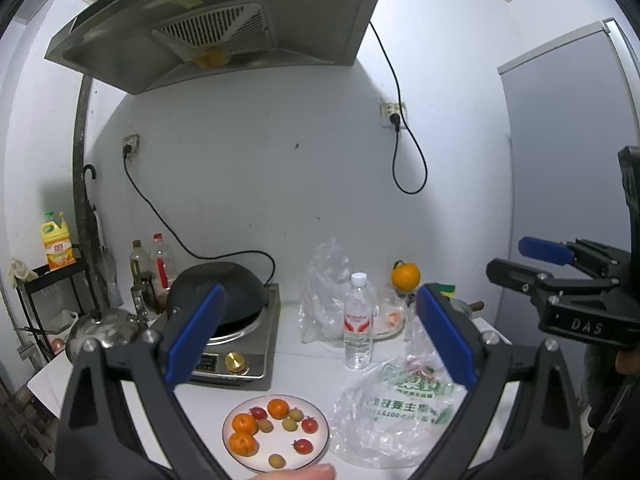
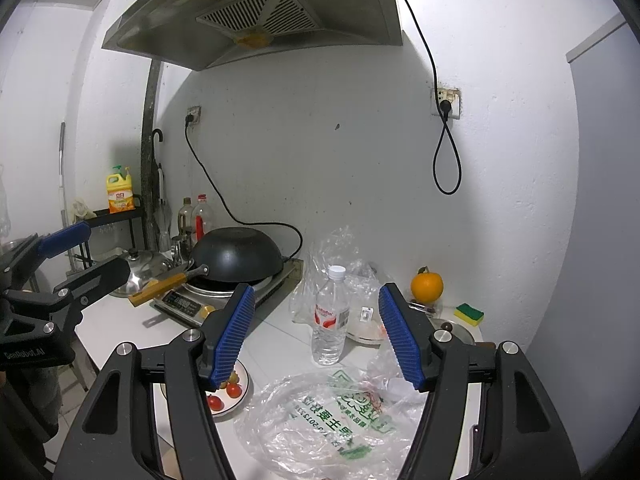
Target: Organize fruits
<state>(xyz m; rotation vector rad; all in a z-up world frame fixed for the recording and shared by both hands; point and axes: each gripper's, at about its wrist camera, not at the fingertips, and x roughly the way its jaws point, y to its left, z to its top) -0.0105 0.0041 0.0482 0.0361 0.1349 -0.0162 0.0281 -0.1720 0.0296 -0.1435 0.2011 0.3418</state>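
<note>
A white plate (image 1: 240,456) at the counter's front holds three small oranges (image 1: 244,424), several cherry tomatoes (image 1: 309,425) and several small yellow-green fruits (image 1: 289,424). The plate also shows in the right wrist view (image 2: 242,392), mostly hidden by a finger. A large orange (image 1: 405,276) stands at the back right, also in the right wrist view (image 2: 427,286). My left gripper (image 1: 318,336) is open and empty, above and behind the plate. My right gripper (image 2: 316,332) is open and empty above a clear plastic bag (image 2: 332,420); it also shows at the right of the left wrist view (image 1: 516,260).
A water bottle (image 1: 358,322) stands mid-counter. A black wok (image 1: 222,292) sits on an induction cooker (image 1: 236,352) at left, beside a steel kettle (image 1: 102,326) and oil bottles (image 1: 160,260). Crumpled clear bags (image 1: 324,280), a glass dish (image 2: 366,330) and a sponge (image 2: 469,313) lie at the back right.
</note>
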